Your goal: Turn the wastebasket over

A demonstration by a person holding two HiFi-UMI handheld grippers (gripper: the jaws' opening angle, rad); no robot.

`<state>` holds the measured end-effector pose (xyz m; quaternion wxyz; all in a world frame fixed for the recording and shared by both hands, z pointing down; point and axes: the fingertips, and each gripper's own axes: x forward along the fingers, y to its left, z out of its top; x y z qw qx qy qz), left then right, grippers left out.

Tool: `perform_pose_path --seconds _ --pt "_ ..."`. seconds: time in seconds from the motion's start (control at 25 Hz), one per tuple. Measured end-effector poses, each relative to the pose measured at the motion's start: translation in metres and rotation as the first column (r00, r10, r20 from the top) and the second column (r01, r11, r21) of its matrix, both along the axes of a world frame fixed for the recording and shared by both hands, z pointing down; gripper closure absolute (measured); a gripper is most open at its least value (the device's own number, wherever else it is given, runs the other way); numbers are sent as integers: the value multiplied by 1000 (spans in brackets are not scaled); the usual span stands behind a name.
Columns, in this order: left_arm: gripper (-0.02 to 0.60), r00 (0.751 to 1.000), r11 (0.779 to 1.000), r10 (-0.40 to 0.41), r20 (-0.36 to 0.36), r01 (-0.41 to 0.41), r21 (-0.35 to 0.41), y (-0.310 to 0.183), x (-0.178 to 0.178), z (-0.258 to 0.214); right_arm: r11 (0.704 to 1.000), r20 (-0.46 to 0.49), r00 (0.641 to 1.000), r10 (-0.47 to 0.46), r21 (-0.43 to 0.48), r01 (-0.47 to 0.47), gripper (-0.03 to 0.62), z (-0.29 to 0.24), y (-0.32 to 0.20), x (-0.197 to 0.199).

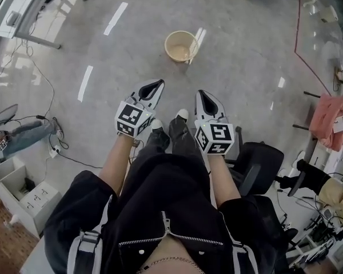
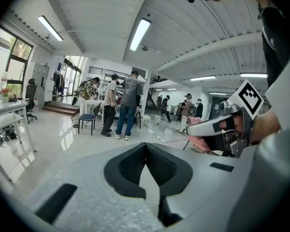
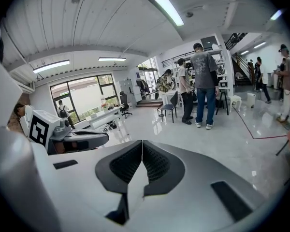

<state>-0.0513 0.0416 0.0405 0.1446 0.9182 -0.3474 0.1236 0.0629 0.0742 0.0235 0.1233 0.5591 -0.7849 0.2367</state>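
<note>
A cream wastebasket stands upright on the grey floor, mouth up, well ahead of me in the head view. My left gripper and right gripper are held side by side in front of my legs, short of the basket and apart from it. Both are shut with nothing between the jaws. In the left gripper view my left gripper points out level across the room, and the right gripper shows at its right. In the right gripper view my right gripper is shut too. Neither gripper view holds the basket.
A black office chair stands by my right leg. White shelving sits at lower left with cables on the floor. A red cord runs at the right. Several people stand by tables far off.
</note>
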Motion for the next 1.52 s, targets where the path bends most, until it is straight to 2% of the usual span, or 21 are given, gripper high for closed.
perform_pose_path --seconds 0.16,0.4,0.68,0.92,1.2,1.52 --pt "578 992 999 32 118 -36 29 -27 28 17 1000 19 1000 -16 -10 16 583 8 -30 36" --pt "578 992 1000 29 123 -28 -13 -72 42 44 995 11 997 -75 -59 76 582 40 -69 61" --pt "578 987 998 61 149 -63 7 -140 55 110 996 14 999 -43 -84 44 582 110 -129 73" --pt "578 986 997 76 147 -78 5 -195 56 194 997 -13 999 -38 -75 37 582 189 -190 77" --pt "578 981 995 92 168 -96 14 -238 50 317 998 -60 998 -27 -54 24 582 309 -251 90" --pt "578 982 995 75 172 -84 46 -268 49 438 999 -71 997 -24 -43 21 582 440 -275 99"
